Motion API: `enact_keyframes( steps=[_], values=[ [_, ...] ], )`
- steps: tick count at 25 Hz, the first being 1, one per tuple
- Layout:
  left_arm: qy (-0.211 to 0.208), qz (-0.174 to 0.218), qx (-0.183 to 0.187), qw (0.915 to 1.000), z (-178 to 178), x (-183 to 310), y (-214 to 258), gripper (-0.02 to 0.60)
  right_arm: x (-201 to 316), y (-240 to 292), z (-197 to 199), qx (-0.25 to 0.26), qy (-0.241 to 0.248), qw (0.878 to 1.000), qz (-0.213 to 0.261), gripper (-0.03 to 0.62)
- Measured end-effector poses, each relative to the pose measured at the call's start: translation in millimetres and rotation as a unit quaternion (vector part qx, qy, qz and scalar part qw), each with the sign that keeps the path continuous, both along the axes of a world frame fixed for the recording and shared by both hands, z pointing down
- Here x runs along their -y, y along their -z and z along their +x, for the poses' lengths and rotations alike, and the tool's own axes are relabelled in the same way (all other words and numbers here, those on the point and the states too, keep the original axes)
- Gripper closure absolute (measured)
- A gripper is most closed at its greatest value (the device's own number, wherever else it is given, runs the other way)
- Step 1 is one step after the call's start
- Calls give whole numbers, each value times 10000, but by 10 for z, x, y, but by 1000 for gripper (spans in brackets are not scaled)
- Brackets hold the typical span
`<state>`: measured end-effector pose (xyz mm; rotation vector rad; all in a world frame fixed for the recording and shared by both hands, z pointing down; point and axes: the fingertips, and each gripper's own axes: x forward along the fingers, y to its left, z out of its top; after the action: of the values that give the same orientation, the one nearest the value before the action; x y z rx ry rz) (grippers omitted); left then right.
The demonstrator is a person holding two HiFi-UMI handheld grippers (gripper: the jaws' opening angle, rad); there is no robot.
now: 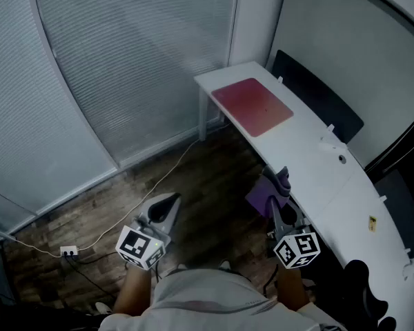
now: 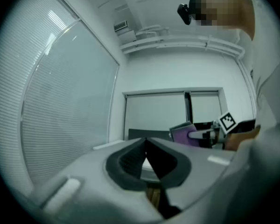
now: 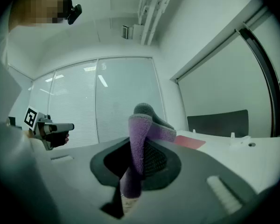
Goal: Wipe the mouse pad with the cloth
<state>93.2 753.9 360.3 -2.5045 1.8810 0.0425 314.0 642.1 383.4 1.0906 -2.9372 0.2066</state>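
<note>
The left gripper [image 2: 145, 141] has its fingers [image 2: 129, 160] pressed together at the tips, with nothing between them. In the head view it [image 1: 167, 203] hangs over the dark wooden floor [image 1: 214, 178], well apart from the table [image 1: 317, 178].

The right gripper [image 3: 141, 125] pinches the purple cloth [image 3: 139, 146]. Its fingers [image 3: 155, 160] are closed on a fold that runs up between them and drapes over the tips. In the head view this gripper [image 1: 283, 182] is just beside the table's near edge, and the cloth [image 1: 261, 200] hangs at its nine o'clock side. Whether the cloth touches the edge is hard to say from this angle.

The red mouse pad [image 1: 252, 107] lies flat near the far end of the white table, at about eleven o'clock from the right gripper and well apart from it. The right gripper view shows it [image 3: 190, 142] at three o'clock of the cloth.

Closed blinds [image 1: 124, 67] cover the glass wall from nine to twelve o'clock in the head view. A pale cable [image 1: 148, 198] trails across the floor, and a dark panel [image 1: 317, 92] stands behind the table.
</note>
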Motion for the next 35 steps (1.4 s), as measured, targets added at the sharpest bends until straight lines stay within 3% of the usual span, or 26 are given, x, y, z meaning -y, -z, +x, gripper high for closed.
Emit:
enact_keyframes(
  steps=[15,27,32,35],
  values=[
    [24,56,-69,10000,-144,-121,-10,578,-113,4,-141,-56,30,10000,45,549],
    [-39,4,-127,9999,-711,-548,-93,578,-528,-5,-751,64,114,9998,132,548],
    [-142,-122,-245,9995,-947,-632,-328,578,-699,-151,-982,24,42,10000,45,548],
    [-243,-238,-361,9988,-918,-563,-492,578,-731,-239,-953,-98,27,9999,30,548]
  ],
)
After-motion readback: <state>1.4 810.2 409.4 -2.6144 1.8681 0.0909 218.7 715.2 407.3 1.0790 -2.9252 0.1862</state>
